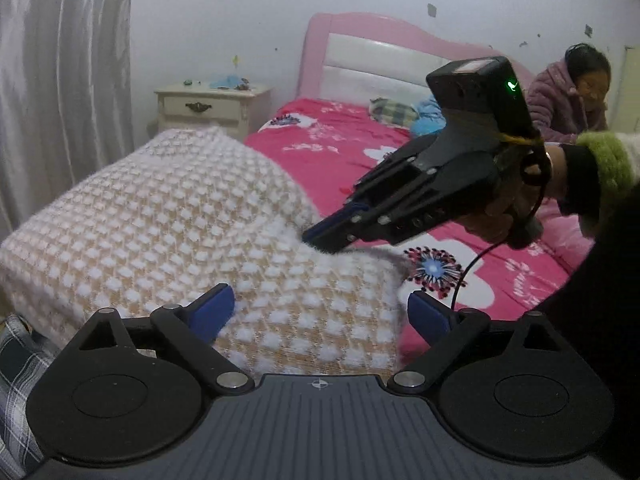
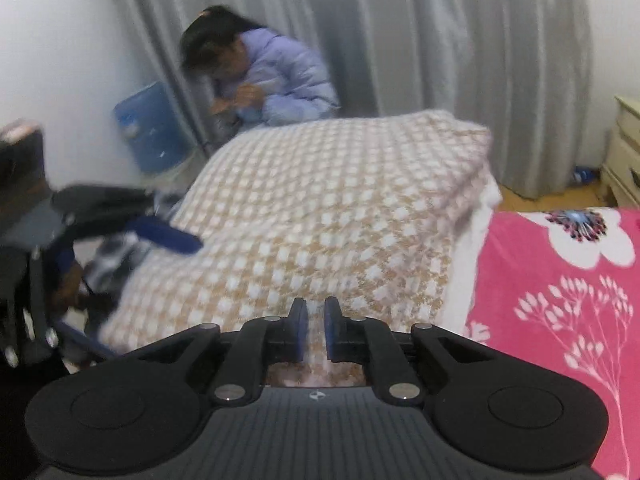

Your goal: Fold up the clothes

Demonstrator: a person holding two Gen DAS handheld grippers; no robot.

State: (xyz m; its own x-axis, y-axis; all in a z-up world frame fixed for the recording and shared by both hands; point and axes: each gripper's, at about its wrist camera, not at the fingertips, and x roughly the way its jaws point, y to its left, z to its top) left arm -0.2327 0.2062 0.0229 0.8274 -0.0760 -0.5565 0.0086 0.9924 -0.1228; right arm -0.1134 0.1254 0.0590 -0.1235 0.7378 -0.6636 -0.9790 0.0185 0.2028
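A fluffy tan-and-white checked knit garment point(image 1: 160, 220) lies bunched across the foot of a bed with a pink flowered sheet point(image 1: 340, 148). My left gripper point(image 1: 320, 312) hovers over its near part, jaws wide apart, nothing pinched. A hand in a green cuff holds my right gripper point(image 1: 320, 238), which comes in from the right with its tips on the garment's right edge. In the right wrist view the right gripper point(image 2: 316, 330) is shut on a fold of the garment point(image 2: 320, 208), with fabric showing in the narrow gap. The left gripper's blue fingers point(image 2: 168, 236) rest at the garment's left side.
A pink headboard point(image 1: 360, 40), a cream nightstand point(image 1: 208, 108) and grey curtains point(image 2: 440, 40) surround the bed. Loose clothes point(image 1: 400, 114) lie near the headboard. One person point(image 1: 568, 92) sits at the far bedside, another point(image 2: 272, 76) by the curtain. A blue water jug point(image 2: 148, 128) stands there.
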